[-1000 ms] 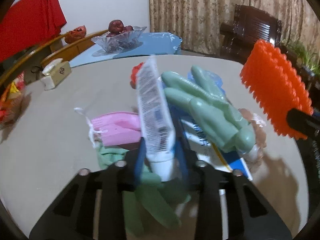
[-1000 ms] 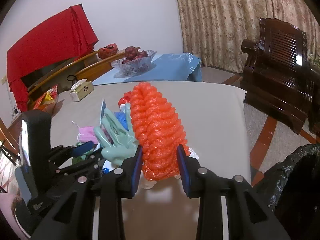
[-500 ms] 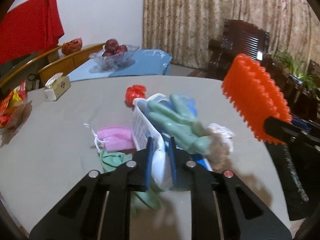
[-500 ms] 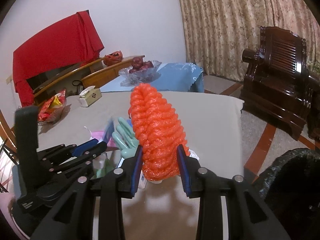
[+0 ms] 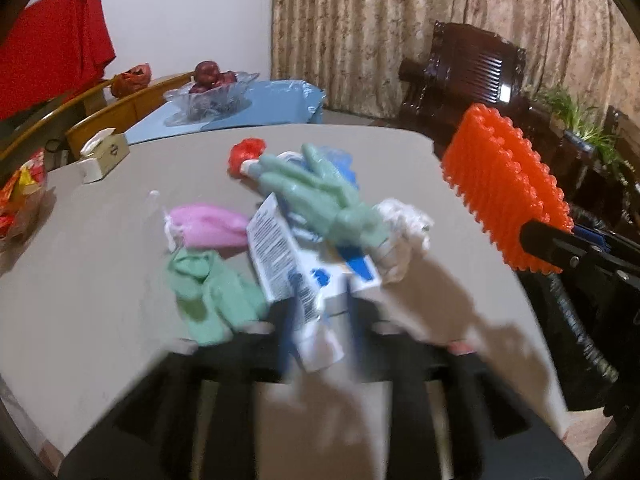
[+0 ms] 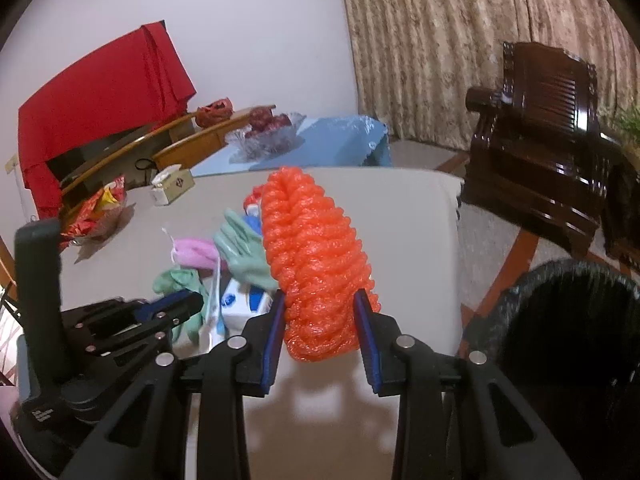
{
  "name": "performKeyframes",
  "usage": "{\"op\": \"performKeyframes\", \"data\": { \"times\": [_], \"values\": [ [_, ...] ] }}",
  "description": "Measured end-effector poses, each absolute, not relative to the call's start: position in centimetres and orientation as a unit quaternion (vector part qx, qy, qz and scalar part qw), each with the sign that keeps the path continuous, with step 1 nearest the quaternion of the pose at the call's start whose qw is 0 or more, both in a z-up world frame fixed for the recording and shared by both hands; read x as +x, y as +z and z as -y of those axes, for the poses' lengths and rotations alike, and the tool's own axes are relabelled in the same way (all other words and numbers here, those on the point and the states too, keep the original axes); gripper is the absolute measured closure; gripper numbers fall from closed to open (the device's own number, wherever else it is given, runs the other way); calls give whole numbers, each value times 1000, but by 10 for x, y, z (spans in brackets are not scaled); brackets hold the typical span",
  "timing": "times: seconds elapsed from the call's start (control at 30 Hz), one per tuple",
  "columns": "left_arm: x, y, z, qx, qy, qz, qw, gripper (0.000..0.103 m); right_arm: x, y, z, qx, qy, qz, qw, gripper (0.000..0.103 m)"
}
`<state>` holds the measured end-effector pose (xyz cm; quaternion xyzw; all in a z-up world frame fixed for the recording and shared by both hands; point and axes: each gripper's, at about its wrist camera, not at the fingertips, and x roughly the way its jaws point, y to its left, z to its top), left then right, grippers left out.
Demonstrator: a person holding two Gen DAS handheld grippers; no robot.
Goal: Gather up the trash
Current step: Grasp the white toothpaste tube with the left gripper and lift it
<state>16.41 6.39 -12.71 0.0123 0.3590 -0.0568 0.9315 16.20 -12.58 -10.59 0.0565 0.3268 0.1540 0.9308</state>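
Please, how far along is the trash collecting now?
Nothing is visibly binned; the bin's inside is dark. In hand: the right claw grips the orange net near the bin; the left claw has just been opening with a tube in it. Left on the table: gloves, pink mask, tissue, red scrap.

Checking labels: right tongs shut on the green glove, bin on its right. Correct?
Not the glove. The right wrist view shows the right tongs shut on the orange foam net; the green glove lies on the table. The bin is on its right.
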Motion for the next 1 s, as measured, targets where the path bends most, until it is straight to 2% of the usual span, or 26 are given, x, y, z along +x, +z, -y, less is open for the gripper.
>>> {"op": "performKeyframes", "data": {
  "times": [0.5, 0.57, 0.63, 0.7, 0.83, 1.0],
  "values": [
    [203, -172, -62, 28, -24, -409, 912, 43, 173, -131, 128, 62, 152, -350, 922, 69],
    [208, -177, -62, 30, -24, -421, 906, 46, 173, -133, 129, 62, 152, -354, 921, 69],
    [208, -177, -63, 28, -18, -423, 906, 63, 173, -134, 129, 62, 152, -356, 920, 69],
    [206, -175, -68, 14, -22, -420, 907, 70, 173, -132, 127, 61, 152, -355, 920, 69],
    [196, -164, -75, -2, -26, -407, 913, 76, 172, -129, 125, 56, 158, -349, 922, 69],
    [174, -144, -73, -7, -43, -383, 923, 78, 166, -122, 125, 52, 163, -341, 924, 69]
  ]
}}
